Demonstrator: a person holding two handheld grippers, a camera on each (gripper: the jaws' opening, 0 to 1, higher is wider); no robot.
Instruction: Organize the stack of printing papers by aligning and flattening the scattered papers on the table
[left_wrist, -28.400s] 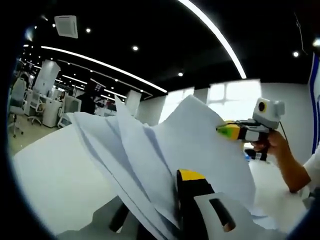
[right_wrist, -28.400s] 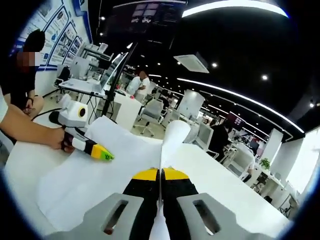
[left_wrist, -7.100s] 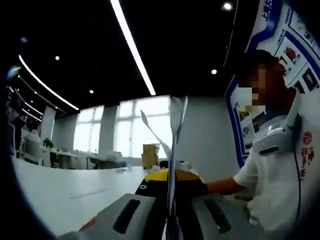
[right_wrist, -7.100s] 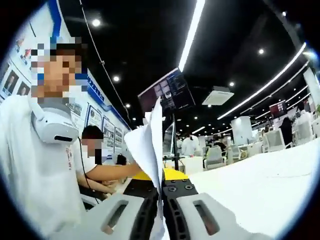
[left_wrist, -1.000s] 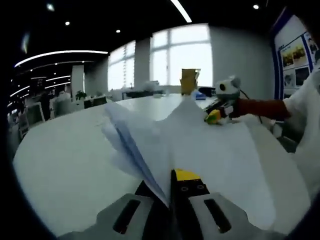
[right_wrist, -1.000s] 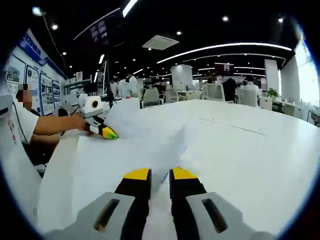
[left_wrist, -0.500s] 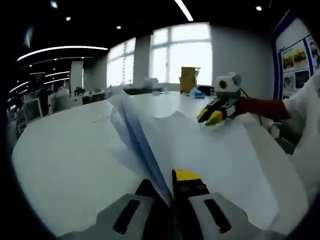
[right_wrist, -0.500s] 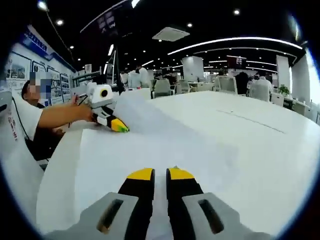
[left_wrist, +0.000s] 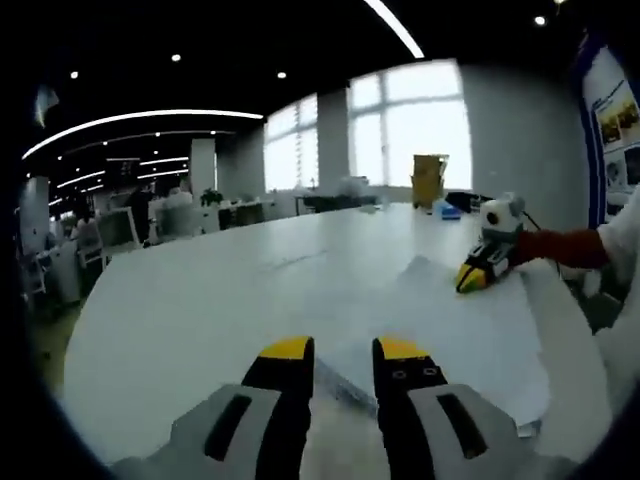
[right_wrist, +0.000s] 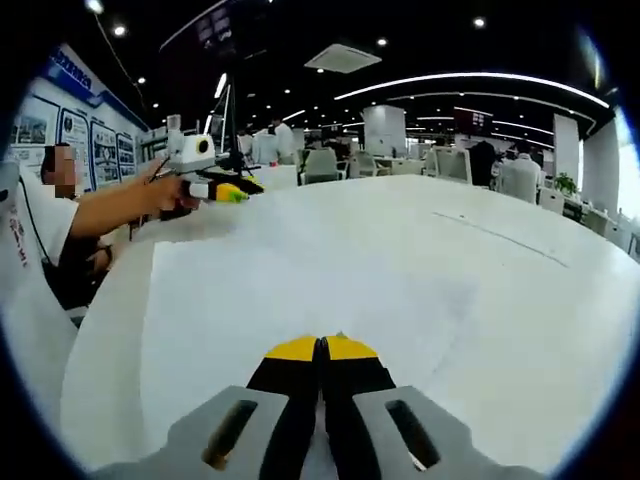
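Two grippers are over the white table (left_wrist: 180, 330), with the stack of papers (right_wrist: 300, 290) lying flat on it between them; the sheets look roughly squared, though one corner near the far gripper appears slightly raised, and the blur makes that uncertain. Left gripper (left_wrist: 343, 350): jaws parted, holding nothing, tips poised just at the near edge of the stack. Right gripper (right_wrist: 321, 348): jaws pressed together with no gap, low over the near margin of the paper; whether a sheet is pinched between them cannot be told from here.

Risks noted: if the closed jaws do hold a sheet, pulling away would drag it out of line and undo the alignment; a downward press with the tips rather than the flats could crease the top sheet; a sideways sweep from either side, unopposed, would fan the stack across the smooth tabletop.
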